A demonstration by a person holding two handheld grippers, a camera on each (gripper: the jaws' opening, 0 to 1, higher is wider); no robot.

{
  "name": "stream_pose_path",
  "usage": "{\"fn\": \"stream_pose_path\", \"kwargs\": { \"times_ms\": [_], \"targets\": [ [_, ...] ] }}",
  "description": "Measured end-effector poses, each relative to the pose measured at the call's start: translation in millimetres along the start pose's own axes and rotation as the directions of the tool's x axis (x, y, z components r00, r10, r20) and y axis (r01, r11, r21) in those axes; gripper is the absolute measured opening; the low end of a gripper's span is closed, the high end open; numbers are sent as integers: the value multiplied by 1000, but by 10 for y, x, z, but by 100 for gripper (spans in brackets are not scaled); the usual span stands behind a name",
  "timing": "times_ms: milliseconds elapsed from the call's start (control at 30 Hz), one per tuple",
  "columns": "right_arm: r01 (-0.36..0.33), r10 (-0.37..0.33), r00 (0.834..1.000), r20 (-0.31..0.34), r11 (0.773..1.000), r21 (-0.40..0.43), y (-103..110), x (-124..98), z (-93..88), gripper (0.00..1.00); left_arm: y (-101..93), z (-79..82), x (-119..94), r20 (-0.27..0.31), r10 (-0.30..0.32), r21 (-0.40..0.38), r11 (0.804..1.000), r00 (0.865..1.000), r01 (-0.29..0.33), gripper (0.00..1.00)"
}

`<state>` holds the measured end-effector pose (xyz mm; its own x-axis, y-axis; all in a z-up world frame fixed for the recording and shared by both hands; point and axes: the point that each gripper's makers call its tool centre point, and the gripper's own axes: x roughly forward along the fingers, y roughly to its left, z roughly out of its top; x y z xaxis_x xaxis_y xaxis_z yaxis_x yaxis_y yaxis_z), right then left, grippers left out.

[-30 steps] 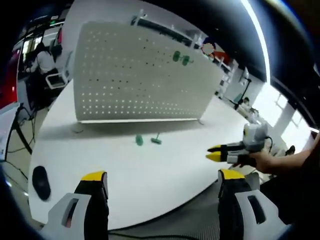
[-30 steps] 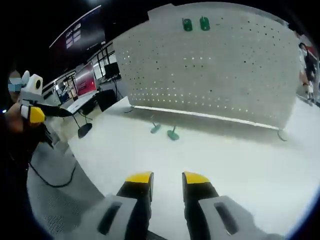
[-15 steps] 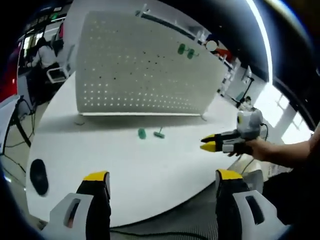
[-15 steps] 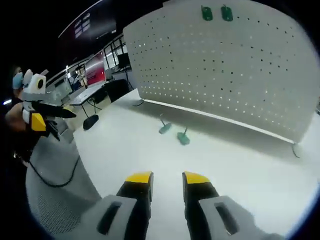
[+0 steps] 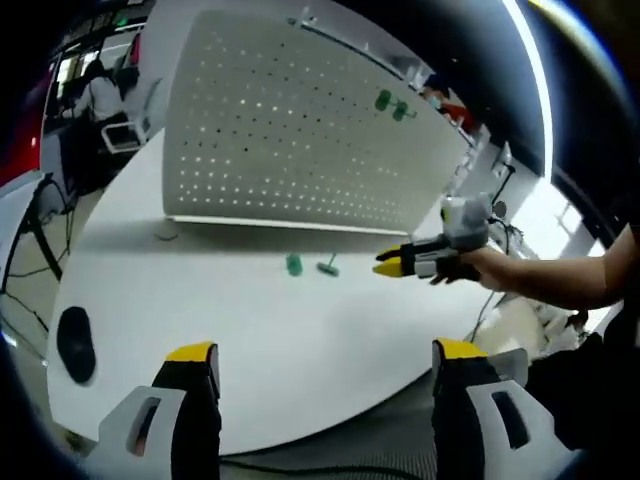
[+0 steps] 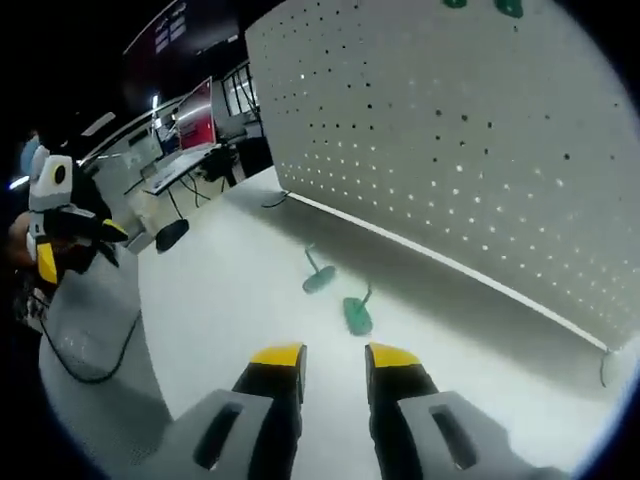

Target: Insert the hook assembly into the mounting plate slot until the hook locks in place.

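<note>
A white pegboard plate [image 5: 290, 140] stands upright on the white table [image 5: 250, 330]; two green hooks [image 5: 391, 104] hang high on it. Two more green hooks [image 5: 293, 265] [image 5: 328, 267] lie on the table in front of the board. In the right gripper view the same loose hooks [image 6: 318, 280] [image 6: 356, 315] lie just ahead of my right gripper [image 6: 335, 356], whose jaws stand a narrow gap apart with nothing between them. My left gripper [image 5: 325, 352] is wide open near the table's front edge. The right gripper [image 5: 392, 267], in a hand, hovers just right of the loose hooks.
A black oval object [image 5: 75, 342] lies on the table at the front left. The pegboard [image 6: 450, 150] blocks the far side. My left gripper [image 6: 80, 246] is held off the table's edge at the left. Desks and monitors [image 6: 190, 120] stand beyond.
My right gripper has moved forward and down toward the two loose hooks, which now sit close ahead of it. The left gripper stays open and back.
</note>
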<state>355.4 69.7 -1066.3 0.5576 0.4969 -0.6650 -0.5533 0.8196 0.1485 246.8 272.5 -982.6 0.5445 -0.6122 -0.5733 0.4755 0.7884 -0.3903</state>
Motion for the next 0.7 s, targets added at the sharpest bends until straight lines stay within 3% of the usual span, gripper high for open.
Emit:
{"fn": "stream_pose_path", "kwargs": {
  "times_ms": [167, 500, 600, 700],
  "targets": [
    [-13, 13, 1000, -28, 1000, 2, -112, 204, 84, 20, 62, 86, 10, 27, 8, -29, 1000, 1000, -7, 88],
    [-66, 61, 992, -115, 997, -40, -199, 554, 110, 18, 77, 1, 177, 0, -1, -62, 998, 1000, 1, 87],
    [-88, 72, 986, -151, 991, -103, -219, 646, 100, 15, 64, -10, 204, -2, -9, -73, 997, 1000, 8, 87],
    [-109, 90, 980, -177, 988, -106, -229, 732, 97, 14, 88, -34, 214, -11, -3, -76, 997, 1000, 2, 86]
  ]
}}
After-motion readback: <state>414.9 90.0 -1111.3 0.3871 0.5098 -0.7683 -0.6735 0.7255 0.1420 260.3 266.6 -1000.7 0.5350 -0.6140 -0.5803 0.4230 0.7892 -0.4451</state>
